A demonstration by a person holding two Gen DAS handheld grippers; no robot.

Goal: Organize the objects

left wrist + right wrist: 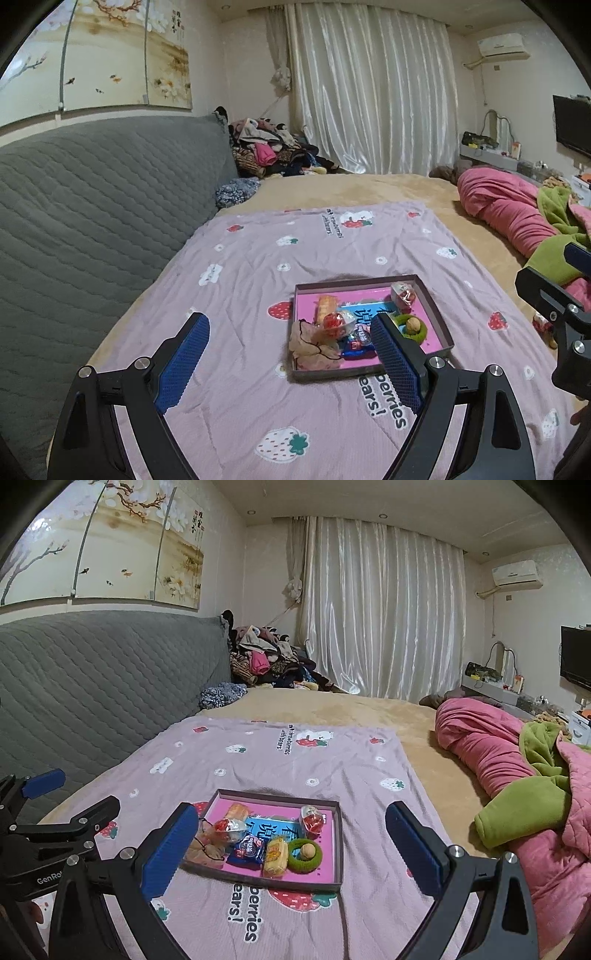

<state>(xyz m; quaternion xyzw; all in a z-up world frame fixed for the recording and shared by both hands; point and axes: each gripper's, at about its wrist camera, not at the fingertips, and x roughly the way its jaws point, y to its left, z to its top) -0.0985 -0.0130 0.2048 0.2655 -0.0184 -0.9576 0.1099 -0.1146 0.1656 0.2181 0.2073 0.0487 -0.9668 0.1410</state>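
Pink-lined tray (334,843) sits on the strawberry blanket (258,768) full of snacks, left gripper (291,360) and right gripper (291,849) both gaping wide, gripping nothing

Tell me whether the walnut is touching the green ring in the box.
Touching. The right wrist view shows the walnut sitting in the hole of the green ring, against its inner edge with no gap; the left wrist view agrees.

Left black two-finger gripper with blue ribbed pads (290,354): jaws wide, nothing between. Right black blue-padded gripper (291,843): same, apparently empty. Both tilted downward.
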